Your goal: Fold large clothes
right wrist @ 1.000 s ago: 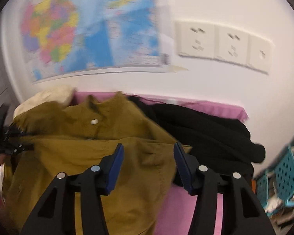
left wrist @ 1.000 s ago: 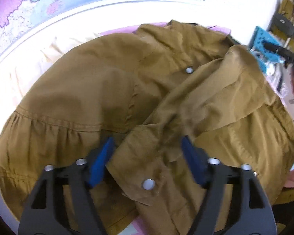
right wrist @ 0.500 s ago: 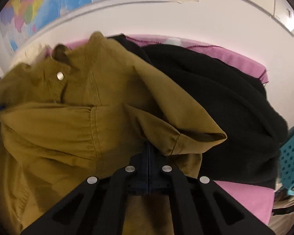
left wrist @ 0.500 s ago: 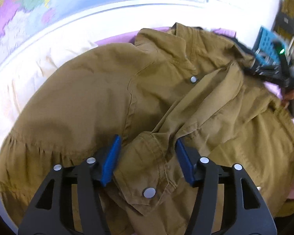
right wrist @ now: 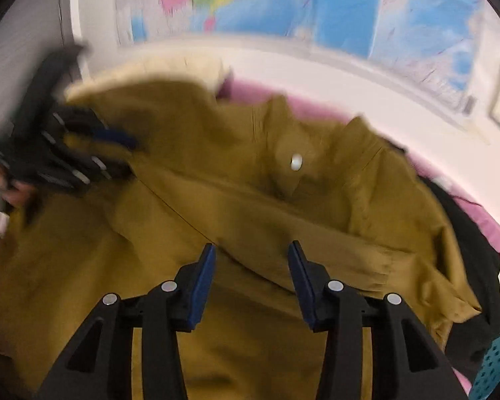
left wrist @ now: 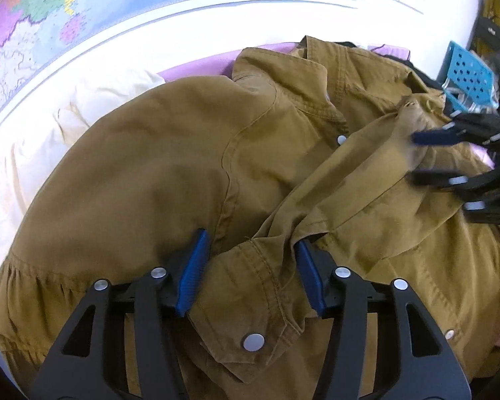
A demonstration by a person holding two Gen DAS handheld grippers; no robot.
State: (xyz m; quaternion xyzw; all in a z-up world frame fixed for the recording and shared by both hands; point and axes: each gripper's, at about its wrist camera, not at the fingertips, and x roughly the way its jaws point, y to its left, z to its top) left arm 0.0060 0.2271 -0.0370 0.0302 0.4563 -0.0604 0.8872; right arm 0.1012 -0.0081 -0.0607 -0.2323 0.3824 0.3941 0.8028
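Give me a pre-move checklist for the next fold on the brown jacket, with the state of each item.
1. Cuff between the left gripper fingers: ok, the brown jacket cuff with its snap lies in the gap.
2. Left grip firm on cuff: not ok, jaws are opening.
3. Right gripper holding cloth: not ok, jaws are opening, jacket fabric only lies beneath them.
4. Grippers apart from each other: ok, the right one shows across the jacket in the left view.
5. Jacket lying flat: not ok, the sleeve is bunched across the front.
6. Black garment clear of jacket: cannot tell, the jacket's edge seems to overlap it.
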